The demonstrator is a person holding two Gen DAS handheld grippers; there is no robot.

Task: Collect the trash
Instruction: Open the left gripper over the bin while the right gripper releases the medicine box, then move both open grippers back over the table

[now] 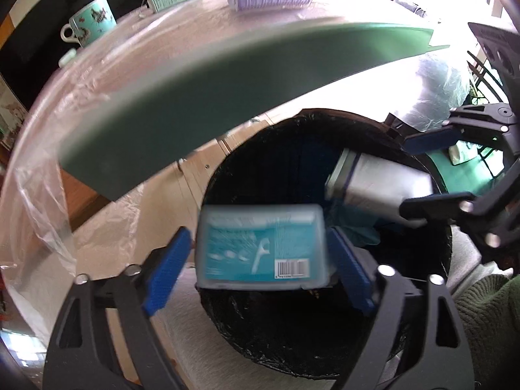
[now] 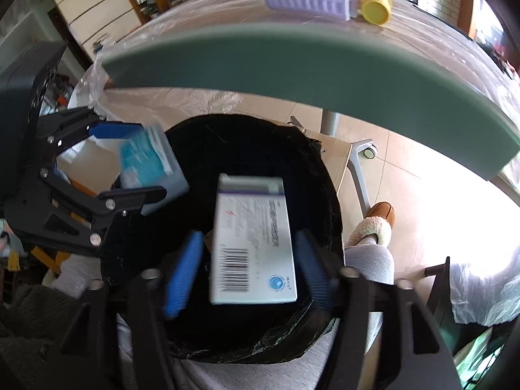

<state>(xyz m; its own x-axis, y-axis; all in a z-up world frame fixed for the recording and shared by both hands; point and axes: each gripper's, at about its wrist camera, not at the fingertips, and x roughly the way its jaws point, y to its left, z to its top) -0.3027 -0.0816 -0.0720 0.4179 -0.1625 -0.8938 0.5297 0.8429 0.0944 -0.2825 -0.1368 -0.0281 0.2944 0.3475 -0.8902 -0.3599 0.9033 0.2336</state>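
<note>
Fingers spread on both: left gripper (image 1: 260,269) has the floss-pick box (image 1: 262,247) between its pads with gaps either side, right gripper (image 2: 248,273) likewise around the white carton (image 2: 253,243). Both sit over the black bin (image 2: 328,195). Risk: floss box is near the rim and could clip it, bouncing out.

I can't read the blurred print on the floss box (image 1: 261,247) or the carton (image 2: 253,243). The bin (image 2: 253,149) interior is too dark to make out. The bench (image 1: 182,107) edge looks soft, out of focus.
</note>
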